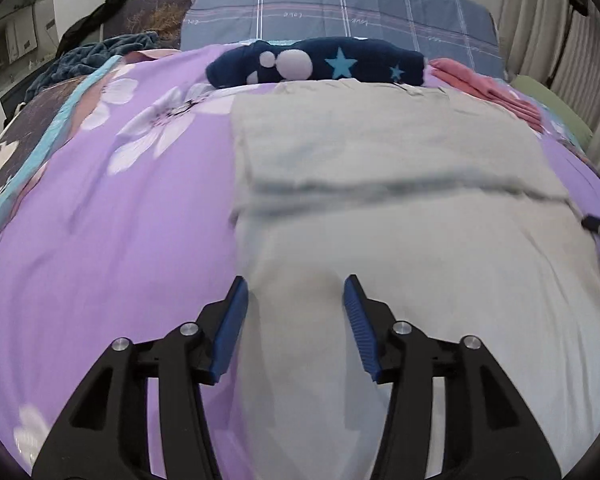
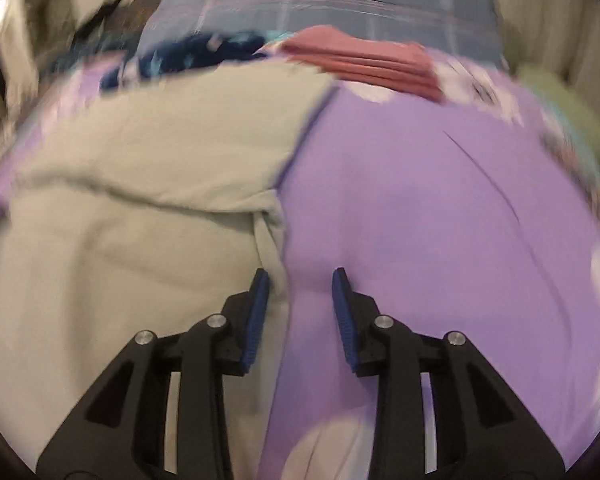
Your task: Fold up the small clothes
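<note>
Grey garment [image 1: 380, 152] cut off near edge; right view blurred. Left gripper [image 1: 296, 292], right gripper [image 2: 300, 284] apart, empty.

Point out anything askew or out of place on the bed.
Nothing looks damaged or spilled. Only the grey garment has a small bunched fold at its right edge; the pink stack and navy star piece lie tidy.

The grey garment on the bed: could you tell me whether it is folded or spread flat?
Folded once: the grey garment shows one layer doubled over another, its edge running straight across it.
</note>
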`<control>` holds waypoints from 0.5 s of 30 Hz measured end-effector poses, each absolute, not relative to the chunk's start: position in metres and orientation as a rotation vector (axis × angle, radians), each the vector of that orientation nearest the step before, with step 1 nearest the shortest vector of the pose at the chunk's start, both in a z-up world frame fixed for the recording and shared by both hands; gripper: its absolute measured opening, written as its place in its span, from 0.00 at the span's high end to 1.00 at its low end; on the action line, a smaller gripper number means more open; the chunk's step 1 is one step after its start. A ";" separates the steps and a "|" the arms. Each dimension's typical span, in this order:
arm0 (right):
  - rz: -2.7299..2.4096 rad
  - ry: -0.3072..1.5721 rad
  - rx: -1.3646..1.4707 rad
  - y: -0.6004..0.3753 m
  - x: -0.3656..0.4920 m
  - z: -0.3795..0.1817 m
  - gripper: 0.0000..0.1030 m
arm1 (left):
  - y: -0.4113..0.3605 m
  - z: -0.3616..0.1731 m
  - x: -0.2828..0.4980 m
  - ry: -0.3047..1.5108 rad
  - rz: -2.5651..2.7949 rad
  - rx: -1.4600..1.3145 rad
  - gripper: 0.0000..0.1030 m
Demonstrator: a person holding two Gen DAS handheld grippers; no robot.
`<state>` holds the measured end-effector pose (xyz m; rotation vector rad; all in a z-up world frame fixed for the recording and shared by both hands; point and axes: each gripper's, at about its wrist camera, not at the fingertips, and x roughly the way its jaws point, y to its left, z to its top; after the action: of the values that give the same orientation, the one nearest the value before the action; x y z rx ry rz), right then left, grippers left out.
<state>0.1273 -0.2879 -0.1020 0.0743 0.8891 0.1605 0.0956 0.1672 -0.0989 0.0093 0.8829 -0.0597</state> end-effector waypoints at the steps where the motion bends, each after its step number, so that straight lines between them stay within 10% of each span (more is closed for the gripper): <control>1: 0.185 0.887 0.112 -0.291 0.119 -0.099 0.64 | 0.170 -0.099 0.079 0.901 -0.079 0.003 0.44; 9: 0.368 0.976 0.308 -0.304 0.024 -0.117 0.63 | 0.183 -0.106 -0.001 0.914 -0.185 -0.075 0.45; 15: 0.423 0.989 0.387 -0.311 -0.049 -0.121 0.63 | 0.183 -0.111 -0.048 0.908 -0.308 -0.124 0.69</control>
<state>-0.0489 -0.3112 -0.1212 0.3874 0.9886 0.4235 -0.0478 0.1835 -0.1112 -0.1240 0.9084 -0.3079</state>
